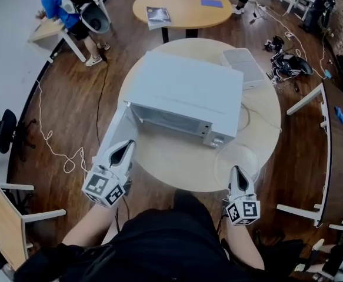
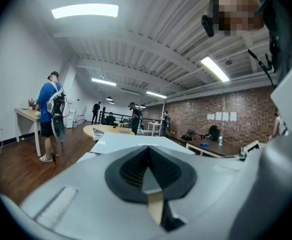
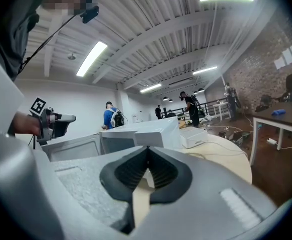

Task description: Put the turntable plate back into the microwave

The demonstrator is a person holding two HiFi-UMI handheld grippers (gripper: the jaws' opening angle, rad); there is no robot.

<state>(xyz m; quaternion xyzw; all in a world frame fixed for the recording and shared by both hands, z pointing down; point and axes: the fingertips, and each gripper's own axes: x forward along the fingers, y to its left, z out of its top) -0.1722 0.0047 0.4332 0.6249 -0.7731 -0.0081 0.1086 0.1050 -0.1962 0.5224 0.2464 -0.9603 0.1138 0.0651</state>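
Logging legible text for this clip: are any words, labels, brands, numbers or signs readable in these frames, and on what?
No text can be read in any view.
Cubes on the left gripper and right gripper: black-and-white square patterns, no letters.
Cover of the booklet on the far table: too small to read.
White sheets on the brick wall: too small to read.
Front of the microwave: no legible label.

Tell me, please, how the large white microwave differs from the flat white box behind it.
The white microwave is far bulkier and taller; the flat white box is low and smaller. The microwave's door hangs open at its left; the box looks closed. The microwave sits mid-table, the box by the far right edge. Both are white, on the same round wooden table.
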